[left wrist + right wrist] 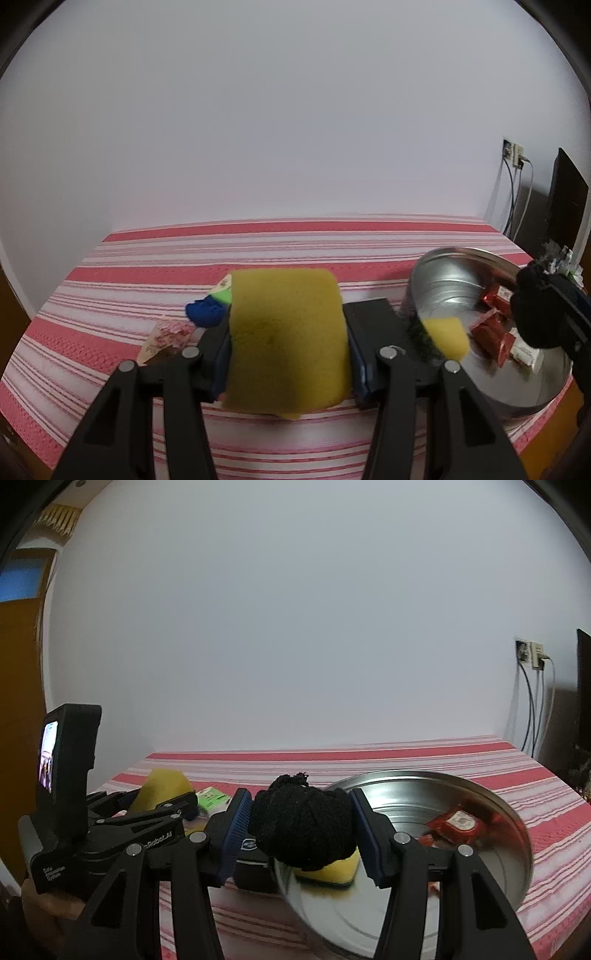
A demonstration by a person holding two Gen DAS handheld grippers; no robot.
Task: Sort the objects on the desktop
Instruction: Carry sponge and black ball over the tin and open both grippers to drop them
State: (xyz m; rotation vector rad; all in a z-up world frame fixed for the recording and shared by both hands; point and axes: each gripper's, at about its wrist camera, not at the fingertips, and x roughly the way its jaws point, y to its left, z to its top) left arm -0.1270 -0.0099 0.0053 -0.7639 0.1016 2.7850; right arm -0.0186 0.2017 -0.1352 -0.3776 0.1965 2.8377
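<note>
1. The worktop (110,295) is covered by a red, pink and white striped cloth and is set against a plain pale wall (295,110).
2. At the right, wall sockets (514,152) with hanging cables are seen, and a dark flat panel (567,206) is stood beside them. In the right wrist view an orange-brown door (22,664) is visible at the far left.
3. A round, shallow, shiny metal tin (517,849) is placed on the right part of the worktop. Red sachets (458,823) and a second yellow sponge with a dark scouring layer (443,339) are held inside it.
4. A blue knitted item (205,312), a green-and-white packet (223,291) and a pink patterned paper wrapper (166,334) are left on the cloth beyond the left gripper's fingers.
5. A yellow rectangular sponge (288,339) is gripped by the left gripper (288,354); it is pressed on both sides by the blue-padded fingers (221,365), stood upright between them, and carried clear of the cloth.
6. A black ball of knitted yarn (303,827) is clamped in the right gripper (301,834), with a blue pad (365,834) bearing on each side of it. It is held above the near rim of the tin, directly over the sponge lying there.
7. The left gripper, with its small lit screen (50,755), is seen to the left of the right one, with the person's hand (48,915) below it.
</note>
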